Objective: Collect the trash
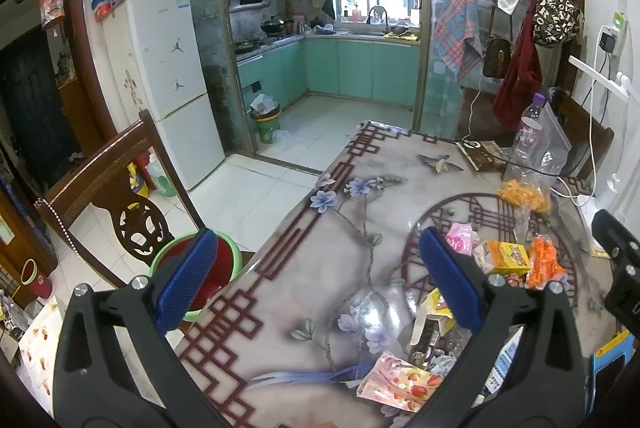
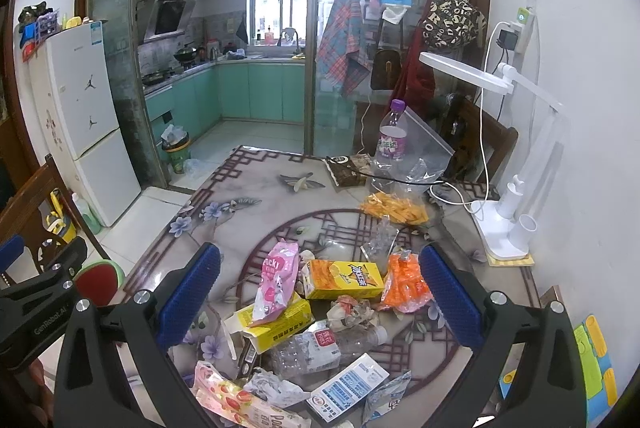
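Right wrist: right gripper [image 2: 320,292] jaws spread over trash [image 2: 320,308] at frame centre on table [image 2: 248,212]. Left wrist: left gripper [image 1: 316,280] jaws spread, empty; bin [image 1: 216,268] lower left.

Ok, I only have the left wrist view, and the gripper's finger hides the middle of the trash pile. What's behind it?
Observer: A crushed clear plastic bottle lies there, beside a yellow carton.
Operator: Is the right gripper open?
Observer: Yes, the right gripper is open and holds nothing.
Operator: Anything else standing to the right?
Observer: A white desk lamp stands on its base, to the right of the bottle.
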`<state>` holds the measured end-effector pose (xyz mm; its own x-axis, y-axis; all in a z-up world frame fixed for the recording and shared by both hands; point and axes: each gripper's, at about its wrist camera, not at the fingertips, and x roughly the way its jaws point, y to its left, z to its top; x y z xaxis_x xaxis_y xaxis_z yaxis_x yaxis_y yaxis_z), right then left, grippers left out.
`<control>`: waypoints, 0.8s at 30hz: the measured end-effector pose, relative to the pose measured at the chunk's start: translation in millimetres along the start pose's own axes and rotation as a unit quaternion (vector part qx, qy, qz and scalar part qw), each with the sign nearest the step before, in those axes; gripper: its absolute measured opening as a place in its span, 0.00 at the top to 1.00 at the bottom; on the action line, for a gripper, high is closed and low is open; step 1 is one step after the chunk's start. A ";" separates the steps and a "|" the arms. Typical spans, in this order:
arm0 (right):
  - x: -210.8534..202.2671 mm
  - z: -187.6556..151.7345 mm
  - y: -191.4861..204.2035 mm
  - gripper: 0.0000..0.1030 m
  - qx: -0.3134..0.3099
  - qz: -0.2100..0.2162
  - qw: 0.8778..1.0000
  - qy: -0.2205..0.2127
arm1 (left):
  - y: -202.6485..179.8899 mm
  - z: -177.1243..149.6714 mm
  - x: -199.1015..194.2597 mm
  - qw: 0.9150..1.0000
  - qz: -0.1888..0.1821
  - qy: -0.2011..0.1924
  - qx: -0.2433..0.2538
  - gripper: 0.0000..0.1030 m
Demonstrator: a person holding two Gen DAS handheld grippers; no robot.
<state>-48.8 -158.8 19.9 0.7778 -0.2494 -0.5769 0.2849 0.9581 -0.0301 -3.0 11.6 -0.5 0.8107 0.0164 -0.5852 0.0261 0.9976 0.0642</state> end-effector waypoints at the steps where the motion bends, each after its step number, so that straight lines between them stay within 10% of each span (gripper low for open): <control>1: -1.3 -0.2 0.4 0.07 0.001 -0.001 1.000 0.000 | 0.7 0.7 -0.8 1.000 0.001 -0.002 0.001 0.04; 24: -4.8 -1.3 1.8 0.06 0.003 -0.004 1.000 0.000 | -1.1 0.7 3.8 1.000 0.008 -0.003 0.004 0.03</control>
<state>-52.7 -155.6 21.6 0.7760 -0.2563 -0.5764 0.2941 0.9553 -0.0288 0.4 10.5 -2.2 0.8144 0.0322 -0.5794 0.0177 0.9966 0.0802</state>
